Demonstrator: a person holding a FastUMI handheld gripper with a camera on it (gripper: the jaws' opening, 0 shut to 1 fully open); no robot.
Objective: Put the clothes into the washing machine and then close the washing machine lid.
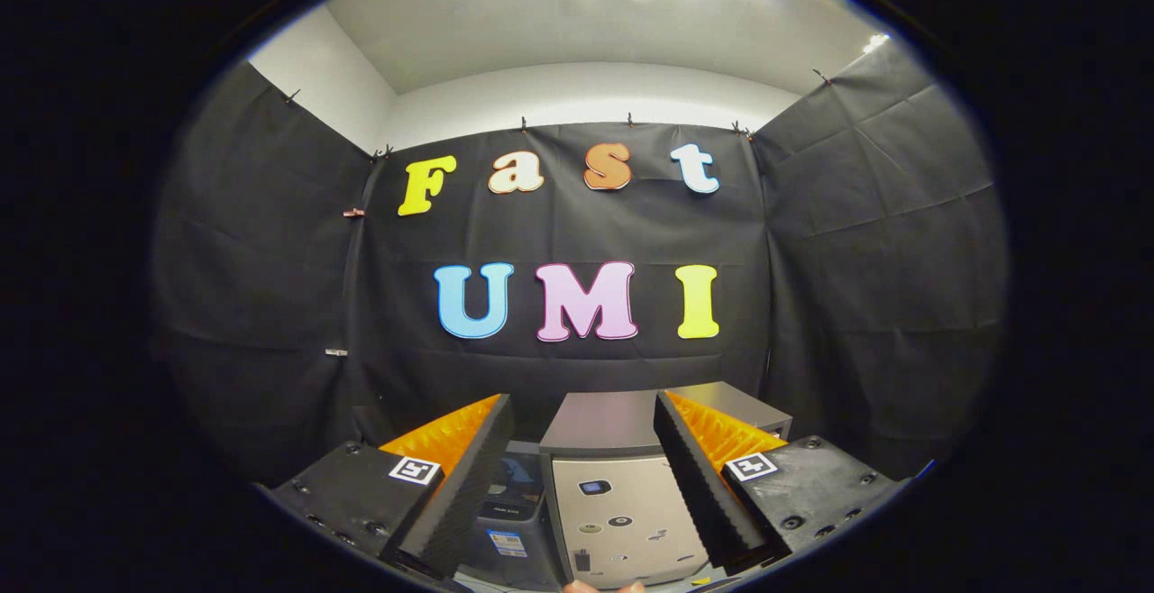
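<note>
Hovering with fingers spread wide and empty, the gripper [586,476] looks across the booth.

Between and just beyond the fingers stands a grey boxy appliance, seemingly the washing machine [622,503], its flat top [599,422] apparently down. A darker unit [514,503] sits to its left. Any clothes cannot be made out, so this fits either a load waiting elsewhere or one already shut inside.

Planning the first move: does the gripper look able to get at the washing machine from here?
Probably yes: the gripper has its jaws open and empty, with the washing machine just ahead between them, nothing intervening.
</note>
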